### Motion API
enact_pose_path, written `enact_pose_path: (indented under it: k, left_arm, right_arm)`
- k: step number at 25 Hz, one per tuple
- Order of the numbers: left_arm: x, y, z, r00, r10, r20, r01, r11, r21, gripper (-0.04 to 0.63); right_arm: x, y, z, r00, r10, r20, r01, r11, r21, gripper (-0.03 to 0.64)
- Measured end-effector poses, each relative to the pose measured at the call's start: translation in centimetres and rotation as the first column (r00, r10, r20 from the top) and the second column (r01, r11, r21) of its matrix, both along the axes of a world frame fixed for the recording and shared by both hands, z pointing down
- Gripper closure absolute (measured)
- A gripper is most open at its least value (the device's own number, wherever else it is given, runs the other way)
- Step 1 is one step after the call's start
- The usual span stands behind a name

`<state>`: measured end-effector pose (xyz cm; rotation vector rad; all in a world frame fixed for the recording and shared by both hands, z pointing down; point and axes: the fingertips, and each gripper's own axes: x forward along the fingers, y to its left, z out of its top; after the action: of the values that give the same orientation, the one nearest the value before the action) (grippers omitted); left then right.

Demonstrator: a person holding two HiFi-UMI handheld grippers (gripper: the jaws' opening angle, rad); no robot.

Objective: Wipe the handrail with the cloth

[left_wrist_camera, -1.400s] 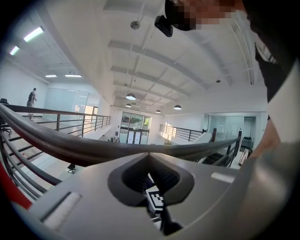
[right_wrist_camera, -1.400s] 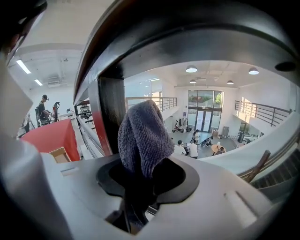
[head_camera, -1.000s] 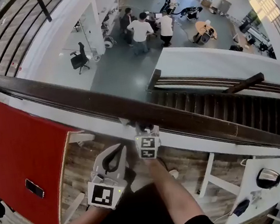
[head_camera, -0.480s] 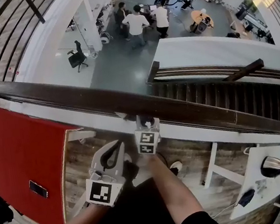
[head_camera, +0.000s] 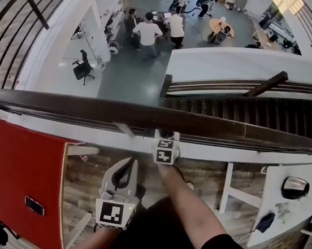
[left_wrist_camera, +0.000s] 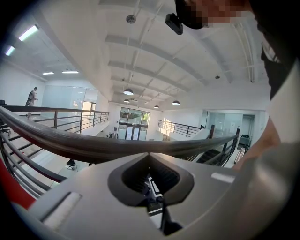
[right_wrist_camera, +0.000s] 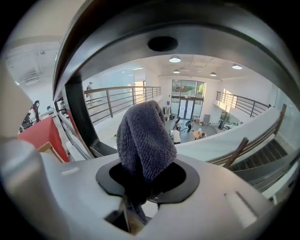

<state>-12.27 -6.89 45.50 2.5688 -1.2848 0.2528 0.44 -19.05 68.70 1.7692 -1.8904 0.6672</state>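
Note:
The dark brown handrail (head_camera: 86, 116) runs across the head view from upper left to lower right. My right gripper (head_camera: 164, 138) reaches up to its near side, and the rail hides its tips there. It is shut on a grey cloth (right_wrist_camera: 143, 140), which stands up out of the jaws just under the rail's curved underside (right_wrist_camera: 187, 33). My left gripper (head_camera: 128, 167) hangs lower and to the left, apart from the rail, shut with nothing in it. From the left gripper view the handrail (left_wrist_camera: 93, 145) passes just above the jaws.
Beyond the rail is an open drop to a lower floor with people (head_camera: 146, 31) and a staircase (head_camera: 245, 109). A red panel (head_camera: 15, 179) stands at the left, and a white table (head_camera: 280, 201) at the lower right. White posts (head_camera: 125, 129) hold the rail.
My right gripper with the cloth has slid a little to the right along the handrail, away from the white post. The left gripper has stayed about where it was.

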Motion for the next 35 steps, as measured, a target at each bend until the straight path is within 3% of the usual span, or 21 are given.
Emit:
enact_pose_path:
  k: [12,20,35]
  left_arm:
    - [4.7,1.7,-1.3,0.999,-0.007,-0.038,0.007,1.000,0.016,0.597]
    - [5.8,2.6,-1.2,1.000,-0.024,-0.018,0.024,1.000,0.006,0.597]
    - [9.9,4.8,-2.2,0.998,-0.055,-0.021,0.056,0.998,0.007,0.597]
  right_arm:
    - [5.4,0.4,0.7,1.000,0.026,0.010,-0.025,0.997,-0.074,0.486]
    - [8.1,1.2,1.3,0.998,0.051,0.027,-0.048,0.993,-0.110,0.486]
    - [13.7,2.1,1.2,0.997,0.025,0.079,-0.016,0.994,-0.107,0.485]
